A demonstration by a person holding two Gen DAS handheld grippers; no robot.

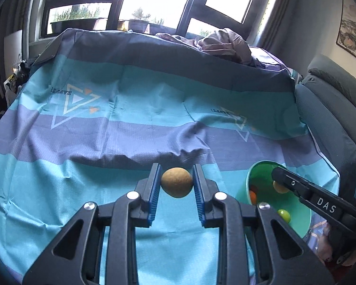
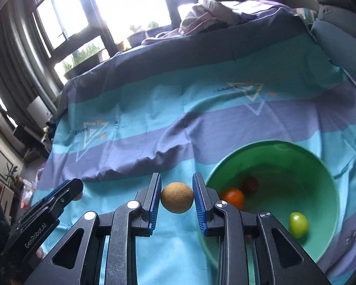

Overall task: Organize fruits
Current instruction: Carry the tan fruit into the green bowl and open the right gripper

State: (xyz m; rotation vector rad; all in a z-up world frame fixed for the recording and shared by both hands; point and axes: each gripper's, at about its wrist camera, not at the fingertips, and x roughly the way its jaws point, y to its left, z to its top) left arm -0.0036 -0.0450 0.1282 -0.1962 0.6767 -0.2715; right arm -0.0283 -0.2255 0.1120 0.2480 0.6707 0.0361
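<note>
My left gripper (image 1: 176, 182) is shut on a round brown fruit (image 1: 176, 182) and holds it above the striped cloth. My right gripper (image 2: 176, 197) is shut on a second round brown fruit (image 2: 176, 197), just left of the green bowl (image 2: 320, 166). The bowl holds an orange fruit (image 2: 233, 197), a dark red fruit (image 2: 250, 184) and a green fruit (image 2: 297, 224). In the left wrist view the bowl (image 1: 258, 168) is at the right, with the right gripper's finger over it. In the right wrist view the left gripper (image 2: 76, 190) shows at the left with its fruit (image 2: 78, 196) peeking out.
A blue, teal and purple striped cloth (image 1: 106, 123) covers the surface, with a raised fold (image 1: 130, 156) across the middle. Bunched fabric (image 1: 223, 45) lies at the far edge. A grey sofa (image 1: 332, 109) stands at the right; windows are behind.
</note>
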